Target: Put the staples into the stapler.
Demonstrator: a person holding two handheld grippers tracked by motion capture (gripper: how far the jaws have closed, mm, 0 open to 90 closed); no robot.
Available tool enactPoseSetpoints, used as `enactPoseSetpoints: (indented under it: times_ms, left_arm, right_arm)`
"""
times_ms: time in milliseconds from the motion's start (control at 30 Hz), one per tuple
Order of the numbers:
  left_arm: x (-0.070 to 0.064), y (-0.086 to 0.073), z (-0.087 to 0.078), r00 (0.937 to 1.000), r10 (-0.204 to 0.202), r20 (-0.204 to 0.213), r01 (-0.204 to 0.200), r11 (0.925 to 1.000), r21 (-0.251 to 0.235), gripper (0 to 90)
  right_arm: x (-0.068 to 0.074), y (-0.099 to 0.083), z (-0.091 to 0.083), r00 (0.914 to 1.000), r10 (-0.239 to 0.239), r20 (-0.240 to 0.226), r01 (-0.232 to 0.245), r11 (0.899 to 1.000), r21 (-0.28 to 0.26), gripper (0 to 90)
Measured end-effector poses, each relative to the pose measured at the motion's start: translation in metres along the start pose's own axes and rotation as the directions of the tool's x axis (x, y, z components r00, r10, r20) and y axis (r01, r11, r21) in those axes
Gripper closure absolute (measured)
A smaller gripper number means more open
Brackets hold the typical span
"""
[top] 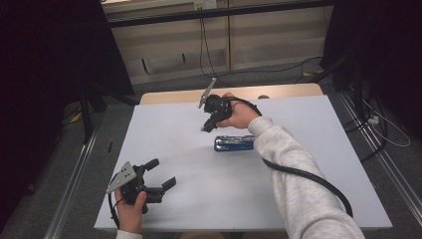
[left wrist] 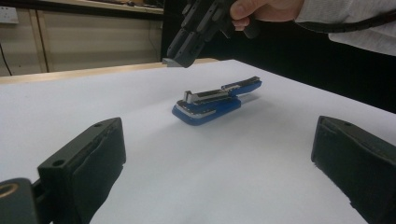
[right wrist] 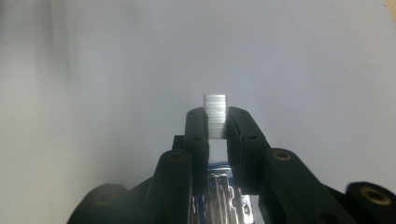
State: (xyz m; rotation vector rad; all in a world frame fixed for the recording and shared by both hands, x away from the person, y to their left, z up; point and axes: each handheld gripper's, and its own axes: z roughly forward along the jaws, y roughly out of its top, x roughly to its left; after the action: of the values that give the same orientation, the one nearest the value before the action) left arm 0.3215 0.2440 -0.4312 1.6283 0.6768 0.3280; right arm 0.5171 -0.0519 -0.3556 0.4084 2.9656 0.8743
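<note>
A blue stapler lies on the white table with its metal top swung open. My right gripper hovers just above and to the left of it, angled down, shut on a short silver strip of staples that sticks out past the jaw tips. Under that gripper, the stapler's chrome channel shows between the jaws. The left gripper rests low near the table's front left corner, wide open and holding nothing, and it faces the stapler across bare table.
A wooden strip edges the table's far side. Metal rails run along the floor on both sides. Black curtains stand left and right, and cables lie on the floor behind. The right gripper's cable drapes over the sleeve.
</note>
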Motion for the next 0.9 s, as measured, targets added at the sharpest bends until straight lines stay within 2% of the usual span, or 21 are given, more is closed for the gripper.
enactPoseSetpoints:
  times_ms: [433, 900]
  left_arm:
    - [0.000, 0.000, 0.000, 1.0000, 0.000, -0.002, 0.000, 1.0000, 0.004, 3.1]
    - [-0.001, -0.001, 0.000, 1.0000, 0.008, -0.003, -0.008, 0.9999, 0.012, 3.1]
  right_arm:
    - [-0.001, -0.005, -0.005, 0.9999, -0.014, 0.005, 0.014, 1.000, -0.003, 78.6]
    - [-0.002, -0.013, -0.010, 1.0000, -0.005, 0.007, 0.005, 1.000, 0.002, 78.6]
